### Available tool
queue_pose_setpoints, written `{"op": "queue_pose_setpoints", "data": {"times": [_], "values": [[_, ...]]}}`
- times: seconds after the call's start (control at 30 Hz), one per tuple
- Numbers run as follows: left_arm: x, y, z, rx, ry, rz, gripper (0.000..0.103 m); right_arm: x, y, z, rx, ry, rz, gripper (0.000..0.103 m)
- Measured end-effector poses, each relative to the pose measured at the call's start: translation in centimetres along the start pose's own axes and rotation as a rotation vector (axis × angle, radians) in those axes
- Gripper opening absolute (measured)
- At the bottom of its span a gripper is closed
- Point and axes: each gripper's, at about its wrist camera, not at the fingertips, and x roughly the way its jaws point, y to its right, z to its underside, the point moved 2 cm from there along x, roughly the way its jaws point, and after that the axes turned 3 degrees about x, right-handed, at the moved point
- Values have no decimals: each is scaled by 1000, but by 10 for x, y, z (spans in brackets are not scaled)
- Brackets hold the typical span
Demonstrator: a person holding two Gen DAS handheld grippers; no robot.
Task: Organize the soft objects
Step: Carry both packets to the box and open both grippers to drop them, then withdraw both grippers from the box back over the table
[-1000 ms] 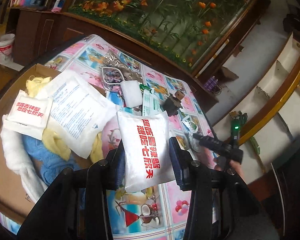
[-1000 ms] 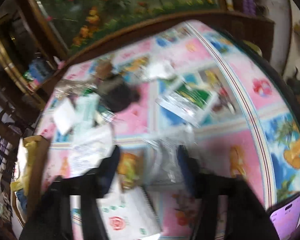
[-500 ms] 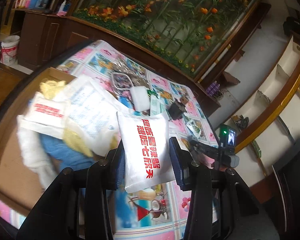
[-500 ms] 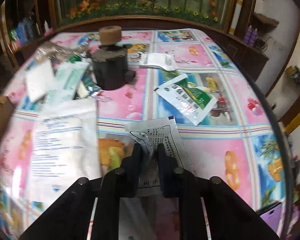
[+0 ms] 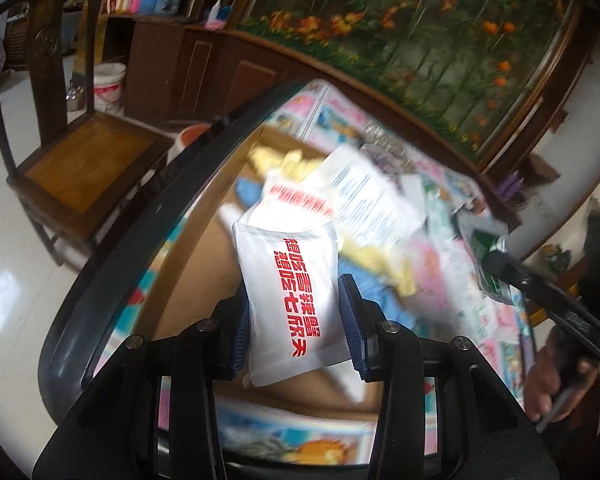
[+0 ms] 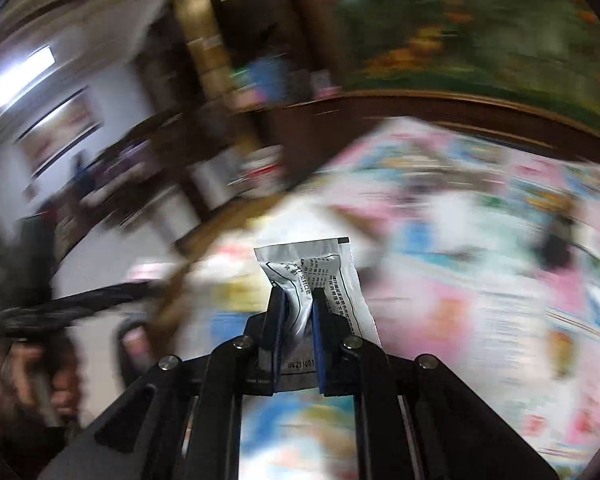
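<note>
We see a glossy pale floor [image 5: 8, 216] that throws back the light in soft white patches. On it stands a dark wooden chair [image 5: 80, 160] with a curved back and a lighter seat panel. Behind the chair sits a white bucket [image 5: 109, 86] against a dark wooden cabinet [image 5: 204, 68], whose top carries bottles and small packs (too blurred for us to name). Along the far side runs a large picture of green stems and orange flowers [image 5: 420, 28] in a dark wooden frame. The right wrist view is badly smeared; we make out a bright ceiling lamp [image 6: 18, 76] and a framed picture on a pale wall [image 6: 60, 128].
</note>
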Motion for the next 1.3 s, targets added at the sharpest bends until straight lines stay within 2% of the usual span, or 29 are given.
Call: {"op": "queue_pose_setpoints", "data": {"times": [0.07,0.2,0.3,0.4,0.5,0.53,0.57,0.63,0.67,0.73,0.83,0.87,0.9,0.97,1.1,1.17,1.3], "values": [[3,-5,3,-3,-3,-14,40,23,-29,-2,-52,-51,-51,10],[16,-16,4,7,-30,-76,40,71,-73,-9,-151,-112,-65,11],[27,-22,9,5,-63,-79,41,93,-86,-14,-182,-130,-60,11],[34,-26,15,0,-76,-71,41,110,-88,-10,-194,-153,-17,11],[30,-26,15,10,-55,-41,50,125,-79,-1,-157,-208,-12,12],[30,-27,15,8,-50,-30,59,128,-76,1,-142,-217,-19,12],[29,-28,15,7,-49,-20,66,130,-70,2,-113,-219,-33,12],[26,-28,14,8,-35,11,69,126,-64,2,-64,-214,-72,12],[23,-28,14,8,-20,26,76,120,-61,1,-29,-214,-112,12],[21,-29,16,-5,9,69,83,113,-61,-1,-10,-204,-155,13],[21,-22,18,15,-16,82,83,103,-55,0,23,-213,-197,26],[20,-20,18,30,-21,69,83,99,-52,0,43,-214,-221,41],[17,-19,17,34,-11,34,83,95,-49,1,57,-209,-228,64],[10,-18,16,33,42,-57,83,87,-42,1,83,-169,-231,82],[12,-23,19,-11,14,-33,83,82,-38,4,113,-168,-282,82],[6,-23,21,-40,40,-18,83,77,-35,5,119,-150,-276,82],[-11,-12,19,-32,122,-8,83,58,-24,6,114,-96,-236,82]]}}
